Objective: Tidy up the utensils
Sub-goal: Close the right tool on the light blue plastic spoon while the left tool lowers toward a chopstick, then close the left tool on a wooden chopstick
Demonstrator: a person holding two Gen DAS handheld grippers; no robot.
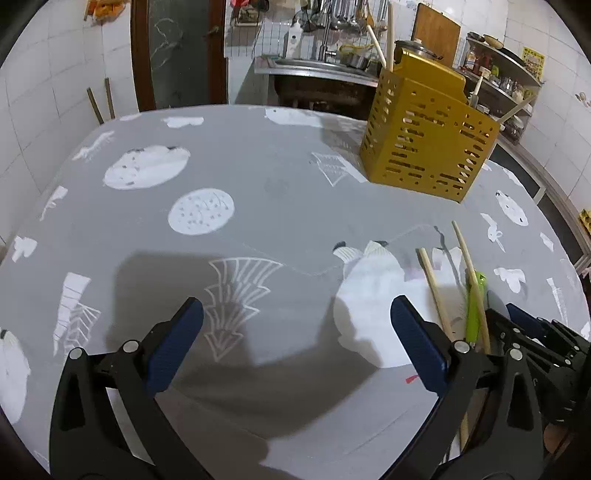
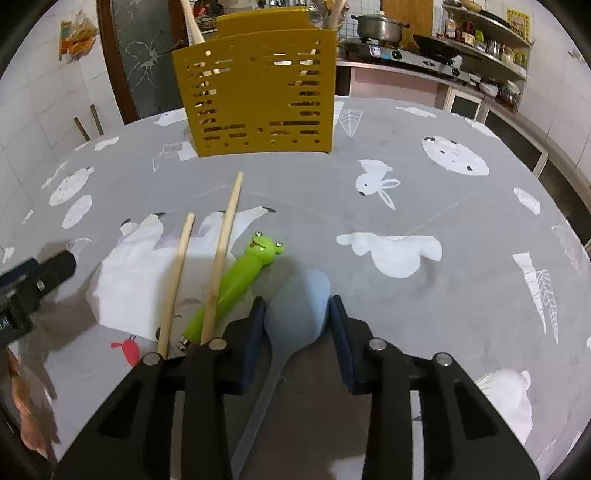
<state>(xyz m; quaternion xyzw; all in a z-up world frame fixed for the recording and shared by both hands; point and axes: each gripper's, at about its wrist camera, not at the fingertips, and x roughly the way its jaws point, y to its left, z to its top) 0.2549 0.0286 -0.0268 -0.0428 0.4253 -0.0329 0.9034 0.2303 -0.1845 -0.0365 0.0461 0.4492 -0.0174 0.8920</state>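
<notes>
A yellow slotted utensil holder (image 1: 428,140) stands at the far side of the table, also in the right wrist view (image 2: 258,92), with wooden utensils in it. Two wooden sticks (image 2: 225,236) and a green frog-headed utensil (image 2: 240,277) lie on the cloth, also seen in the left wrist view (image 1: 474,306). My right gripper (image 2: 297,314) is shut on the head of a light blue spatula (image 2: 301,295). My left gripper (image 1: 295,332) is open and empty above the cloth, left of the utensils.
The table wears a grey cloth with white animal prints (image 1: 258,184). A sink counter (image 1: 317,70) and shelves (image 1: 506,74) stand behind it. A stove with a pot (image 2: 380,29) is at the back right.
</notes>
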